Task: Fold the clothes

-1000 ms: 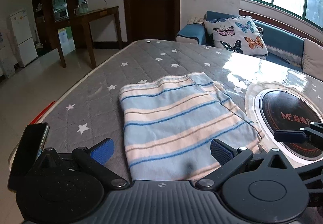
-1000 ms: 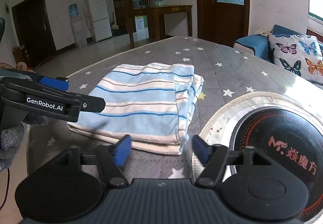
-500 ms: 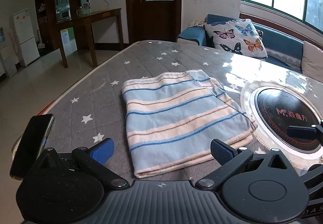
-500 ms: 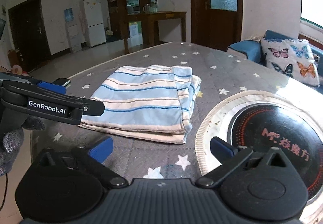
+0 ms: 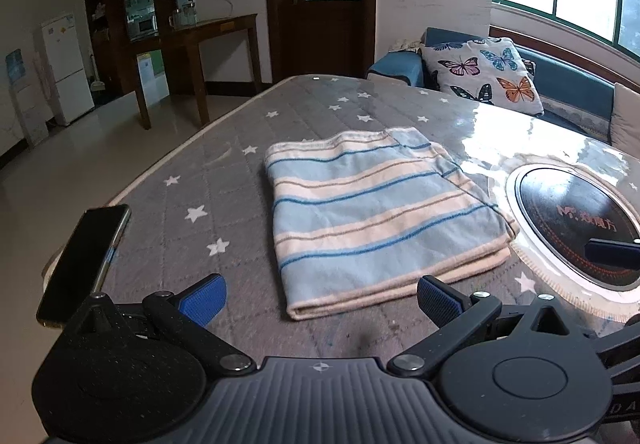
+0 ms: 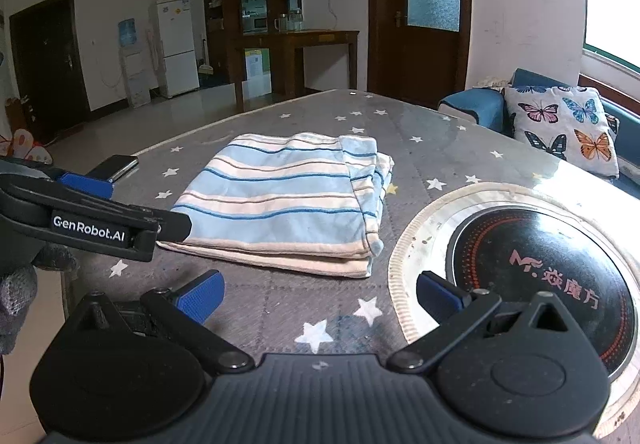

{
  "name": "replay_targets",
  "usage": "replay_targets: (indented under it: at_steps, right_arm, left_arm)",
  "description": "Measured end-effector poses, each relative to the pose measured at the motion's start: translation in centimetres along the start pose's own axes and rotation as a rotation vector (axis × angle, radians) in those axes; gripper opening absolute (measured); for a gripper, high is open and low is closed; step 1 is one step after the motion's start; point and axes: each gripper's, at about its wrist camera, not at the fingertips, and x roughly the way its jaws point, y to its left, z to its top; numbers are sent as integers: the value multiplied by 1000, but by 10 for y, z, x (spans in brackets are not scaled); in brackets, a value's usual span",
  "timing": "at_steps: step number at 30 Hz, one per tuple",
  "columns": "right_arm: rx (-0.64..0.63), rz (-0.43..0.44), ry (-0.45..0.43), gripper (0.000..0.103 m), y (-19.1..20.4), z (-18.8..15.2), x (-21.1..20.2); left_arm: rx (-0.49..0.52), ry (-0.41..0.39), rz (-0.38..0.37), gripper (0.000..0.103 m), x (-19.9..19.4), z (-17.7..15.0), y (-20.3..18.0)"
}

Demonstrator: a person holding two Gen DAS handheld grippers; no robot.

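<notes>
A blue and cream striped garment (image 5: pixel 376 215) (image 6: pixel 288 199) lies folded into a flat rectangle on the grey star-patterned table cover (image 5: pixel 224 171). My left gripper (image 5: pixel 320 300) is open just short of the garment's near edge, with nothing between its blue pads. My right gripper (image 6: pixel 318 298) is open too, held back from the garment's near right corner over bare cover, empty. In the right wrist view the left gripper's arm crosses at the left, a gloved hand (image 6: pixel 16 284) on it.
A black phone (image 5: pixel 84 260) (image 6: pixel 118 165) lies at the table's left edge. A round black induction plate (image 5: pixel 576 228) (image 6: pixel 536 276) is set into the table to the right of the garment. Beyond stand a sofa with a butterfly cushion (image 5: pixel 488 75), a wooden side table and a door.
Both grippers have drawn back from the garment, which now lies farther ahead and untouched. The right gripper's jaws widened from partly closed to wide open.
</notes>
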Motion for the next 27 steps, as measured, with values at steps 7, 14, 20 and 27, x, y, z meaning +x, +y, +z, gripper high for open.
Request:
replay_targets:
  at_steps: [7,14,20,27]
  right_arm:
    - [16,-15,11,103,2,-5,-2]
    - [18,-30,29,103,6,-11,-2]
    - [26,-37,36,103,7,-13,-2]
    - [30,-42,44,103,8,-14,-2]
  left_arm:
    - [-6,15,9,103,-5,-10,-1]
    - [-12,28,22,103,-6,-16,0]
    - [-13,39,30,103,-6,-19,0]
    - [-19,51,45,103,-5,-22,-1]
